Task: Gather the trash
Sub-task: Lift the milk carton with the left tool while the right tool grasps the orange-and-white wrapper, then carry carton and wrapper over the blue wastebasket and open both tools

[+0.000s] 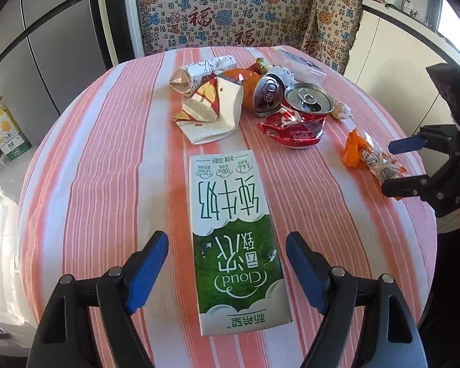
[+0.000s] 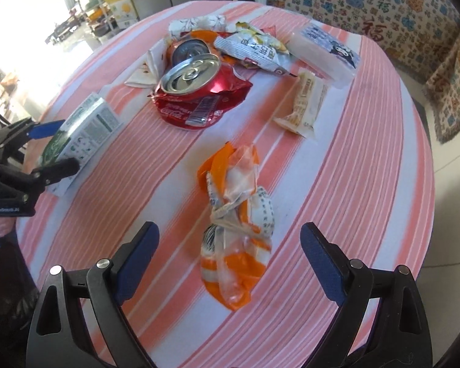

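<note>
Left wrist view, round table w/ pink-striped cloth (image 1: 107, 159), patterned throw (image 1: 230, 9) behind, both grippers apart.

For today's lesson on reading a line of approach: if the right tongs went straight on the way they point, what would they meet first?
Most likely the crumpled orange-and-clear wrapper, lying on the striped tablecloth between the open right tongs.

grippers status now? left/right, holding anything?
Left gripper: open, straddling the milk carton, pads clear of it.
Right gripper: open, around the orange wrapper, not gripping.
</note>
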{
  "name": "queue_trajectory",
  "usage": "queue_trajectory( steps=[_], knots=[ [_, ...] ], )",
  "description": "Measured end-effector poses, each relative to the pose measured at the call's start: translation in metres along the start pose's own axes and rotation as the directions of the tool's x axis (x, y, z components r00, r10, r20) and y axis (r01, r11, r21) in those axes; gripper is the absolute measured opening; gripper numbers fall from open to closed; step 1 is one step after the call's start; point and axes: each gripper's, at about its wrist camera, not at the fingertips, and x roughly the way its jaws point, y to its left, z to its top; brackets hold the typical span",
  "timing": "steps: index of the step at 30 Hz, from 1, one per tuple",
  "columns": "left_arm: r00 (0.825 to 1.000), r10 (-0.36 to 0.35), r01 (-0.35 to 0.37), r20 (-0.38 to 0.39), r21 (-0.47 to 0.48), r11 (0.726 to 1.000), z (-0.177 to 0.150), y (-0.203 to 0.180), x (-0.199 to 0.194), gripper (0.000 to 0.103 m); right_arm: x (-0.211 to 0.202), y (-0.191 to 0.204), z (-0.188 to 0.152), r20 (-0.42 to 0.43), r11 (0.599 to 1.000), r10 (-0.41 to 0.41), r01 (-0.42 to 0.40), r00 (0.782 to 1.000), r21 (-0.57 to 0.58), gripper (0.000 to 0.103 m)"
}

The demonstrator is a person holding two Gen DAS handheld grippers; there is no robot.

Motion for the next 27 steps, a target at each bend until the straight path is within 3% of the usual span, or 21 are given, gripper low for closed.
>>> queue_trajectory(
  steps=[1, 3, 4, 14, 27],
  knots=[
    [1.000, 0.001, -0.001, 0.000, 0.004, 1.000, 0.001, 0.000, 0.000, 0.079, 0.002, 0.000, 0.003, -0.018, 1.000, 0.008, -0.008, 1.000, 0.006, 0.083],
    [1.000, -0.007, 0.007, 0.000, 0.011, 1.000, 0.003, 0.000, -0.001, 0.054, 0.003, 0.002, 0.005, -0.039, 1.000, 0.002, -0.002, 0.999, -0.001, 0.050],
    [1.000, -0.020, 0.020, 0.000, 0.010, 1.000, 0.004, 0.000, -0.001, 0.051, 0.003, 0.003, 0.005, -0.040, 1.000, -0.003, 0.002, 0.999, -0.007, 0.048],
    [0.993, -0.075, 0.079, 0.092, -0.031, 0.996, -0.004, -0.012, -0.024, 0.048, -0.031, -0.006, -0.022, 0.092, 0.994, 0.041, -0.050, 0.995, 0.094, 0.047],
    [0.962, -0.224, 0.226, 0.156, 0.006, 0.974, 0.022, -0.086, -0.031, 0.048, -0.076, -0.064, -0.063, 0.256, 0.950, 0.038, -0.114, 0.966, 0.290, 0.047]
  ],
)
